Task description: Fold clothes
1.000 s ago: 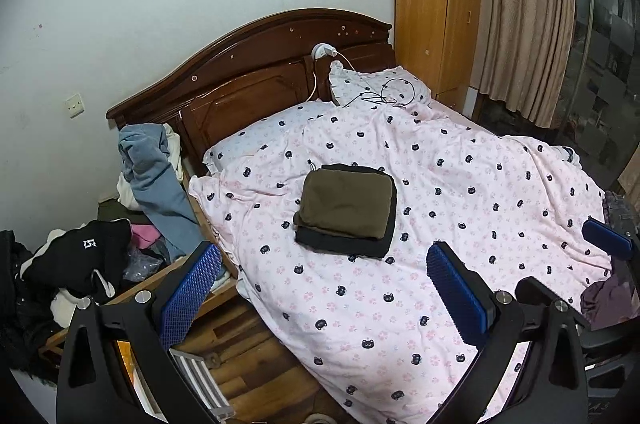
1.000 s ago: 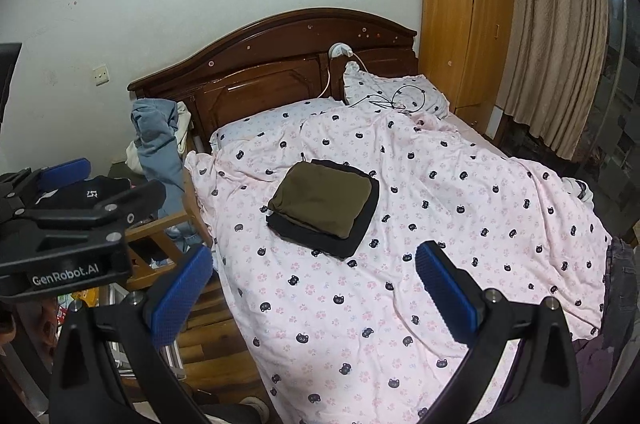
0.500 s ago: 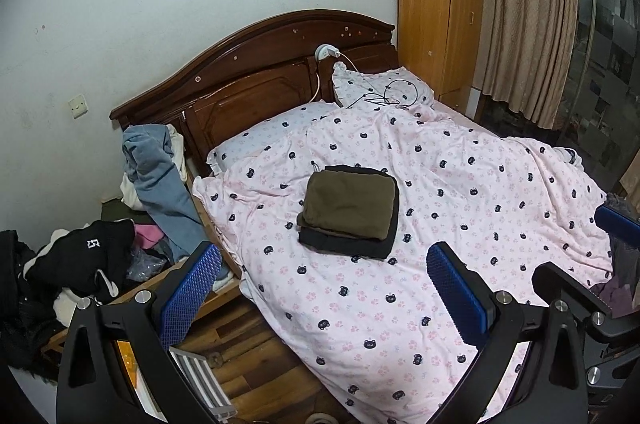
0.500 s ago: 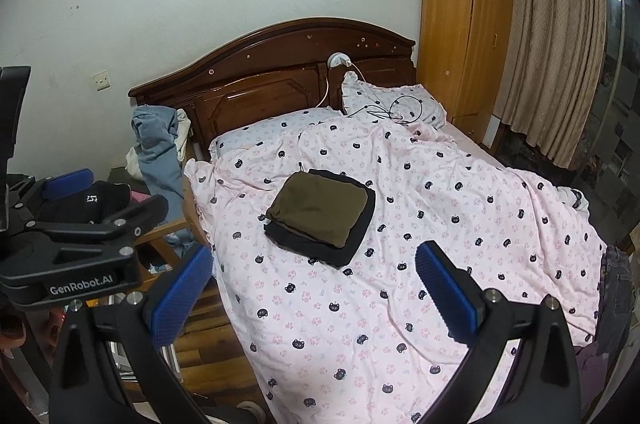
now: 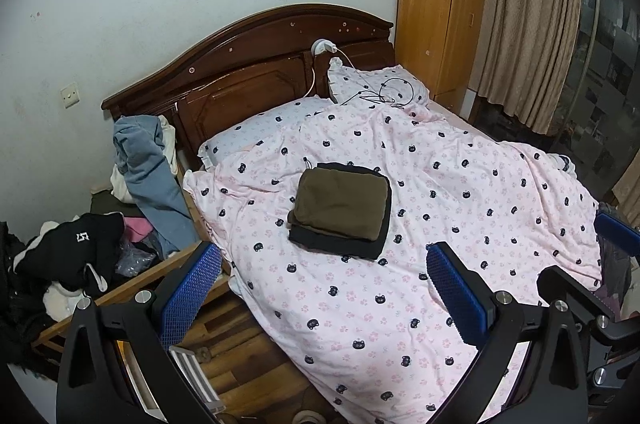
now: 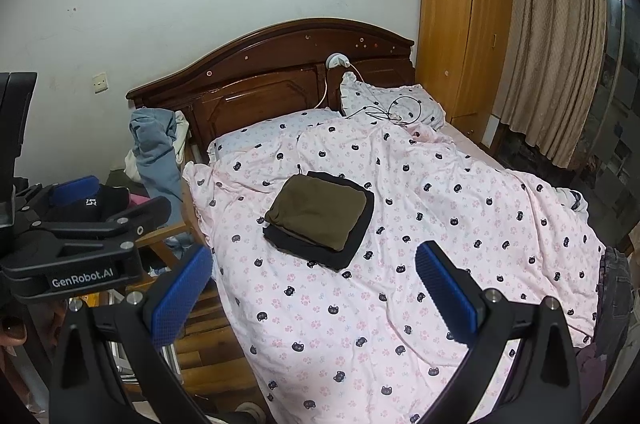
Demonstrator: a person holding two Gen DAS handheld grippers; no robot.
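Note:
A folded olive garment (image 5: 340,201) (image 6: 318,214) lies on a folded black garment (image 5: 340,244) (image 6: 316,250) in the middle of the pink cat-print duvet (image 5: 460,183) (image 6: 460,224). My left gripper (image 5: 324,292) hangs open over the near edge of the bed, short of the stack and holding nothing. My right gripper (image 6: 314,290) is open and empty too, just as far back. Each one shows at the side of the other's view.
Unfolded clothes are heaped left of the bed: a black garment with a white logo (image 5: 76,244) and a blue one (image 5: 148,167). Dark clothes (image 6: 616,288) hang at the bed's right corner. Cables (image 5: 384,91) lie on the pillow. A wooden wardrobe (image 5: 440,15) and curtains stand behind.
Both views have drifted slightly; in the right wrist view the bed now sits a little lower. The folded stack has not moved and both grippers stay open.

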